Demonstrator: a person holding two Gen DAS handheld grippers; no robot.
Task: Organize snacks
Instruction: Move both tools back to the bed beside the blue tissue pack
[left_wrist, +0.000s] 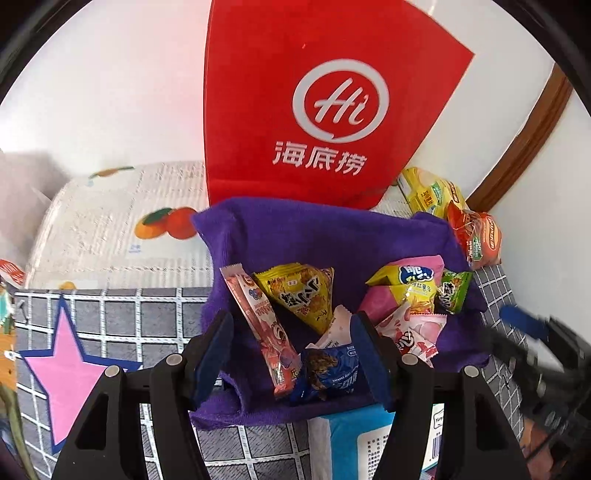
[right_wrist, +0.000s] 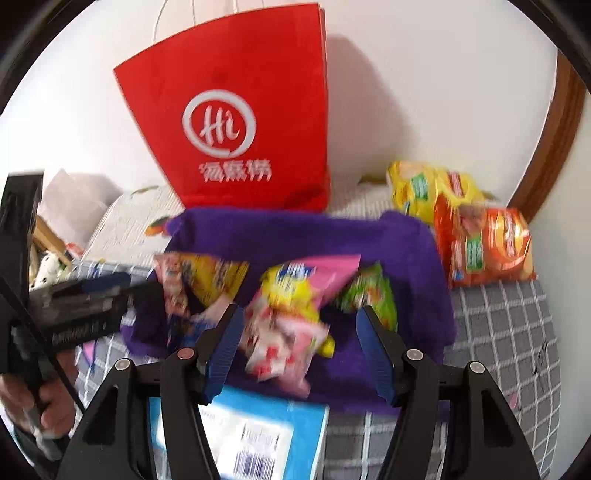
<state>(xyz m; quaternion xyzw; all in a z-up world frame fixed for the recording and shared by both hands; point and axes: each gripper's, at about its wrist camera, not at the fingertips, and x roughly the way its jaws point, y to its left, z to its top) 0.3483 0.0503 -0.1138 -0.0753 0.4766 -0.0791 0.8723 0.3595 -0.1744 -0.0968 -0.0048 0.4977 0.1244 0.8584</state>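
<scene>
Several small snack packets lie on a purple towel (left_wrist: 332, 236) (right_wrist: 295, 236). In the left wrist view my left gripper (left_wrist: 291, 350) is open around a blue cookie packet (left_wrist: 328, 373), beside a long pink stick packet (left_wrist: 262, 317) and a yellow triangular packet (left_wrist: 303, 291). In the blurred right wrist view my right gripper (right_wrist: 299, 349) is open and empty over a pink-and-white packet (right_wrist: 284, 343); a yellow-pink bag (right_wrist: 303, 284) and a green packet (right_wrist: 369, 291) lie beyond. A red paper bag (left_wrist: 314, 96) (right_wrist: 236, 122) stands behind the towel.
Yellow and orange chip bags (right_wrist: 476, 236) (left_wrist: 476, 236) lie right of the towel by the wall. A blue-and-white box (right_wrist: 251, 435) (left_wrist: 354, 435) sits in front. The grey checked cover (right_wrist: 498, 332) has a pink star (left_wrist: 62, 369). The left gripper body (right_wrist: 81, 306) shows at left.
</scene>
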